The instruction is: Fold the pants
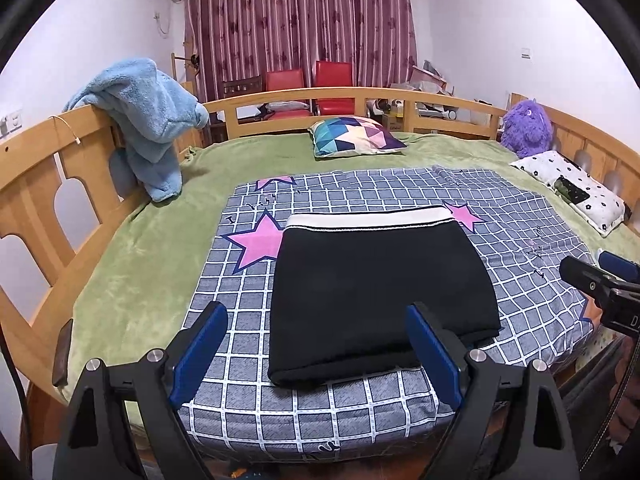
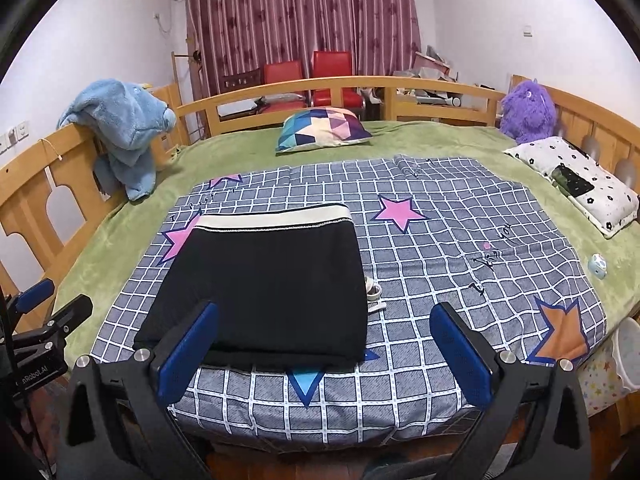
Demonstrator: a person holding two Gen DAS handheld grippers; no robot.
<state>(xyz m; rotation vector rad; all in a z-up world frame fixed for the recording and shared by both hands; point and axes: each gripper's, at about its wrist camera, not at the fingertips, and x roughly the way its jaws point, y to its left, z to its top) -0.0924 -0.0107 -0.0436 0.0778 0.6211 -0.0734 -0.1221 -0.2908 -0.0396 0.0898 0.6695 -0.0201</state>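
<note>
1. Blue-padded fingers of our left gripper (image 1: pixel 316 344) fill the foreground of the left wrist view, spread wide with nothing pinched; the right-hand pad overlaps the near right corner of the pants in that view, and whether it touches the cloth we cannot tell.
2. Our right gripper (image 2: pixel 324 344) likewise stands wide apart and empty, its left finger in front of the near edge of the pants, its right finger over bare sheet.
3. We see the black pants (image 1: pixel 380 292) folded into a compact rectangle, cream waistband (image 1: pixel 368 218) at the far edge, lying flat near the front of the checked sheet (image 1: pixel 520 216).
4. A small pale object (image 2: pixel 375 294) lies on the sheet just beside the right edge of the pants; its nature is unclear.
5. The sheet, grey with white grid lines and pink stars, covers a green blanket (image 1: pixel 152 240) on a wooden-railed bed (image 1: pixel 36 184).
6. Further out we note a patchwork cushion (image 1: pixel 356 136), a purple plush toy (image 1: pixel 526 128), a white flowered pillow (image 1: pixel 576 192) and a blue fleece garment (image 1: pixel 148 116) draped over the rail.
7. Behind the bed stand red chairs (image 1: pixel 312 84) before a maroon curtain (image 1: pixel 300 20).
</note>
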